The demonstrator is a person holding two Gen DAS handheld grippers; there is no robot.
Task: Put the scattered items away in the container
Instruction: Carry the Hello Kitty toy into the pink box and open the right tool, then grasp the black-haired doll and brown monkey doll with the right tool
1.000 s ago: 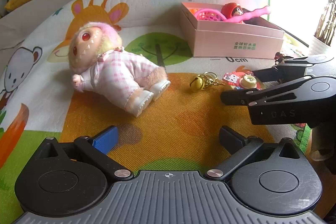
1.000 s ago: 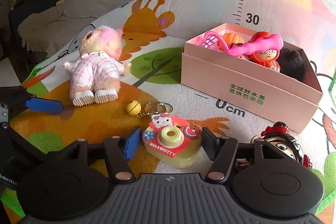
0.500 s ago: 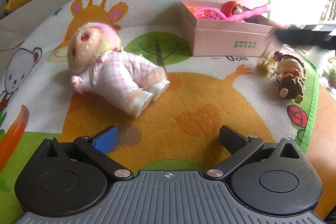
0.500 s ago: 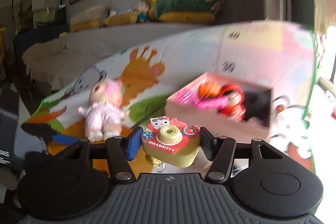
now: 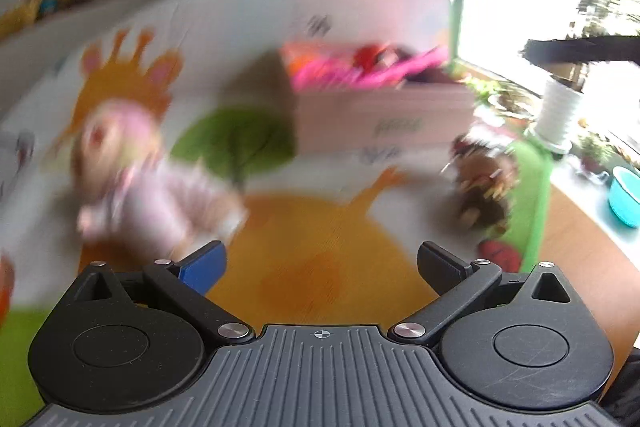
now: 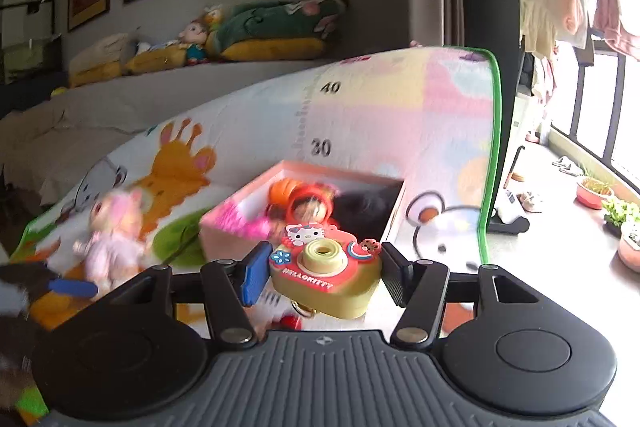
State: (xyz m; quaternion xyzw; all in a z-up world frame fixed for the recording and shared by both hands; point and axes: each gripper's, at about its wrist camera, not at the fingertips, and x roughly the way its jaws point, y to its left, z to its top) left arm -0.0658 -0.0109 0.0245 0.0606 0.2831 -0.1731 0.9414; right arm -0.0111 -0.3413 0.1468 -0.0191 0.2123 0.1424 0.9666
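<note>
Covering most of the scene is a cartoon play mat (image 6: 248,131) with a giraffe print and a number ruler, draped up at the far side. Next biggest thing is the pink cardboard box (image 6: 236,211) sitting on the mat toward the far right, already holding a few toys: something orange, a red-hooded figure, a dark fuzzy lump, some hot pink bits. Left of the box lies a plush doll in pink checked pyjamas (image 5: 148,187), pretty blurry in the left wrist view. A small brown-haired figurine (image 5: 484,187) lies on the mat just near of the box's right end, also smeared.

The right gripper (image 6: 320,275) has its tongs squeezed onto a little Hello Kitty toy camera (image 6: 324,267), lifted clear of the mat, in line with the box's near edge. The left gripper (image 5: 320,263) has its tongs spread wide with nothing between them, hovering over the orange patch of mat near the doll's feet.
</note>
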